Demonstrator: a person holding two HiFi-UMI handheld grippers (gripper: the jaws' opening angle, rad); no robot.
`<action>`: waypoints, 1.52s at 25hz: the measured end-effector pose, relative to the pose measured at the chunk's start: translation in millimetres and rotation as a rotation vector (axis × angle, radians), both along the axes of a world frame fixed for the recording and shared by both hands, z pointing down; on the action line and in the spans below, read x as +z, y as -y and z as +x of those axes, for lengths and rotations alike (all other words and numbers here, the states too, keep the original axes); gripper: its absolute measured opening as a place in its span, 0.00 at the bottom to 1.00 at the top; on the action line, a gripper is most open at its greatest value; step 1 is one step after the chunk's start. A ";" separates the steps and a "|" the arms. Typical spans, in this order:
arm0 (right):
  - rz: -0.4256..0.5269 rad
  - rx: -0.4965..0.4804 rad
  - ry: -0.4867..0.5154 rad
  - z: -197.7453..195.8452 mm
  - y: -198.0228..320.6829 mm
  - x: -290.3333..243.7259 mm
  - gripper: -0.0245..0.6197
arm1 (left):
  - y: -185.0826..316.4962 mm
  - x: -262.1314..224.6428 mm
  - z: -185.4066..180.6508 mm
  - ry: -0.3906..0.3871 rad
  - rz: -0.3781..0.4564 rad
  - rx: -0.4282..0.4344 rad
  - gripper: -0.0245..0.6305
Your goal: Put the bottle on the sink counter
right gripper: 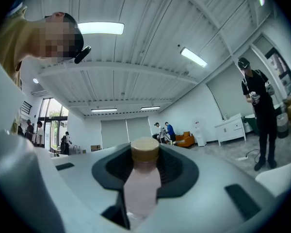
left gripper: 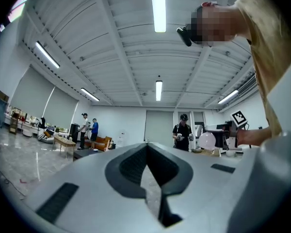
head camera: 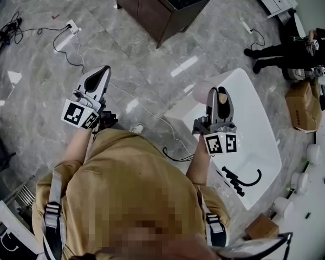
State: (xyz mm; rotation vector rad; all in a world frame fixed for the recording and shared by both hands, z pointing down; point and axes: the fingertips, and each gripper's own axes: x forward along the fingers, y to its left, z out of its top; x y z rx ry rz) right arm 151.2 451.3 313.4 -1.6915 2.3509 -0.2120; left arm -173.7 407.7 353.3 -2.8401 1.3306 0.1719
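A pale pink bottle [right gripper: 142, 188] with a tan cap [head camera: 222, 97] stands between the jaws of my right gripper [head camera: 220, 92], which is shut on it. In the head view that gripper hangs over the near left part of the white sink counter [head camera: 255, 118]. My left gripper [head camera: 101, 72] is out over the marble floor to the left, well away from the counter. Its jaws are shut with nothing between them, as the left gripper view [left gripper: 146, 147] shows. Both grippers point roughly level.
A black faucet [head camera: 242, 181] lies on the counter's near end and a white globe [head camera: 202, 91] sits at its left edge. A dark cabinet [head camera: 162, 7] stands ahead. Cables [head camera: 70, 47] trail over the floor. A person in black [head camera: 281, 52] and a cardboard box [head camera: 304, 106] are at right.
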 end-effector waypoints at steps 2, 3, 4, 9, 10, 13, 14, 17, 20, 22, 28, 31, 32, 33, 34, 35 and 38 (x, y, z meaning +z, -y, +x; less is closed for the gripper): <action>0.002 -0.011 -0.009 -1.6 3.9 -0.5 0.23 | 1.4 0.1 3.6 0.010 0.004 0.002 0.04; 0.001 -0.015 -0.016 -2.2 6.3 -0.6 0.23 | 2.5 -0.3 5.3 0.012 0.005 0.003 0.04; 0.000 -0.016 -0.022 -2.9 8.8 -0.5 0.23 | 3.8 -1.0 6.5 0.012 0.005 0.003 0.04; -0.012 -0.035 -0.038 -16.3 21.6 4.9 0.23 | 13.6 -1.3 2.6 0.018 0.006 0.003 0.04; -0.014 -0.039 -0.044 -20.4 25.6 6.2 0.23 | 17.9 0.0 0.6 0.017 0.006 0.003 0.04; -0.021 -0.046 -0.052 -30.0 41.1 10.0 0.23 | 34.9 6.1 -2.7 0.012 0.000 0.012 0.04; -0.023 -0.045 -0.053 -32.0 46.6 11.4 0.23 | 41.7 8.5 -2.5 0.011 -0.003 0.019 0.04; -0.032 -0.037 -0.059 -39.2 66.7 14.2 0.23 | 68.2 14.8 -2.4 0.010 -0.015 0.042 0.04; -0.039 -0.032 -0.069 -50.4 95.2 13.8 0.23 | 104.6 14.9 -6.9 0.014 -0.018 0.064 0.04; -0.037 -0.023 -0.072 -56.0 116.3 11.4 0.23 | 133.0 11.9 -10.6 0.021 -0.010 0.077 0.04; -0.051 0.027 -0.056 -69.5 170.1 7.1 0.23 | 202.3 11.5 -20.6 0.001 -0.017 0.119 0.04; -0.065 0.040 -0.059 -73.3 185.6 6.2 0.23 | 220.3 15.2 -20.9 -0.012 -0.032 0.133 0.04; -0.070 0.045 -0.062 -74.0 189.9 6.4 0.23 | 224.9 17.3 -21.2 -0.015 -0.039 0.139 0.04; -0.073 0.051 -0.066 -74.7 194.9 6.1 0.23 | 229.9 19.2 -21.5 -0.018 -0.046 0.147 0.04; -0.074 0.057 -0.070 -75.7 199.9 5.4 0.23 | 234.7 20.9 -21.9 -0.021 -0.051 0.155 0.04; -0.075 0.062 -0.073 -76.6 203.9 4.8 0.23 | 238.3 22.6 -22.4 -0.022 -0.057 0.162 0.04; -0.079 0.075 -0.075 -77.3 209.6 3.6 0.23 | 244.9 27.4 -22.9 -0.023 -0.074 0.176 0.04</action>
